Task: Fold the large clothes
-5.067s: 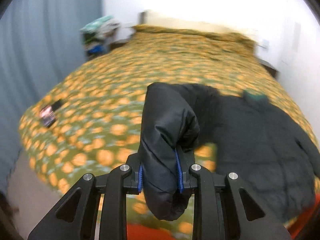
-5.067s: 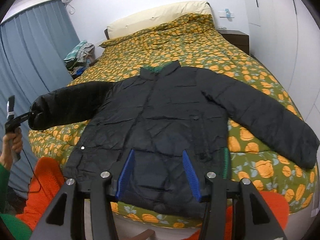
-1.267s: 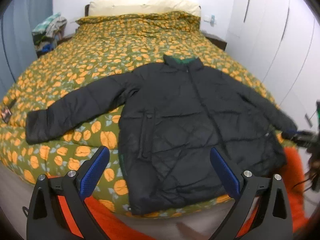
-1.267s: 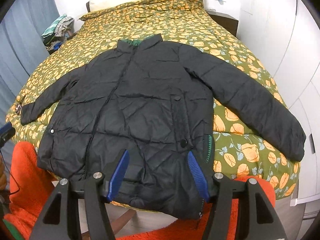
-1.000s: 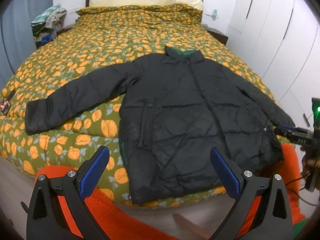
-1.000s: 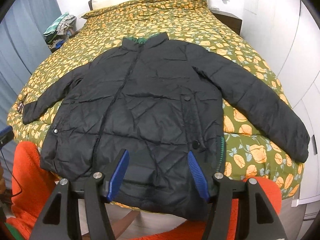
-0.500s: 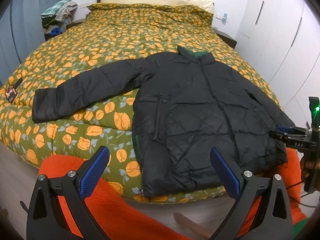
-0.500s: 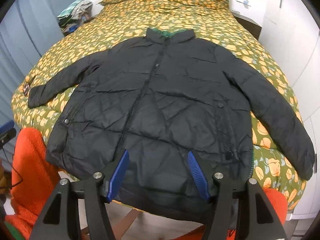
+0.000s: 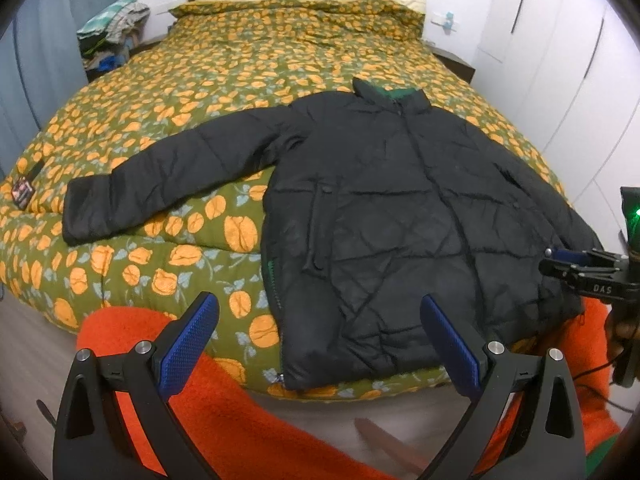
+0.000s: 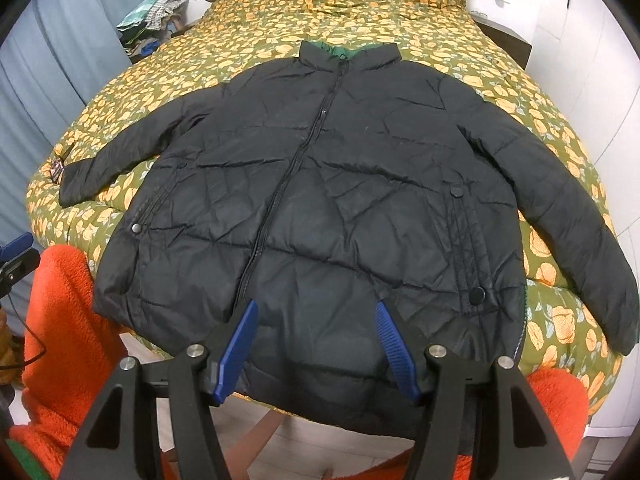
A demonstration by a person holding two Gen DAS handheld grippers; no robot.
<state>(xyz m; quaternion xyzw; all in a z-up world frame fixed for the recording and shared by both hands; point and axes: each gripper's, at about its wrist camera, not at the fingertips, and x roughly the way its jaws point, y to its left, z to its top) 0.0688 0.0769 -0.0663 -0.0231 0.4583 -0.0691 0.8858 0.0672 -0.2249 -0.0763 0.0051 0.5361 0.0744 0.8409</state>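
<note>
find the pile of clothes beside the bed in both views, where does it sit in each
Left wrist view: the pile of clothes sits at the upper left, beside the head of the bed.
Right wrist view: the pile is again at the upper left, next to the curtain.
Shared landmark: the green collar of the black jacket.

Black quilted jacket (image 10: 340, 184) with green collar lining; olive bedspread (image 9: 248, 60) patterned in orange.

Black tool (image 10: 316, 344) with blue ribbed pads (image 10: 236, 352), silver screws; fuzzy orange sleeves (image 10: 60, 320)
</note>
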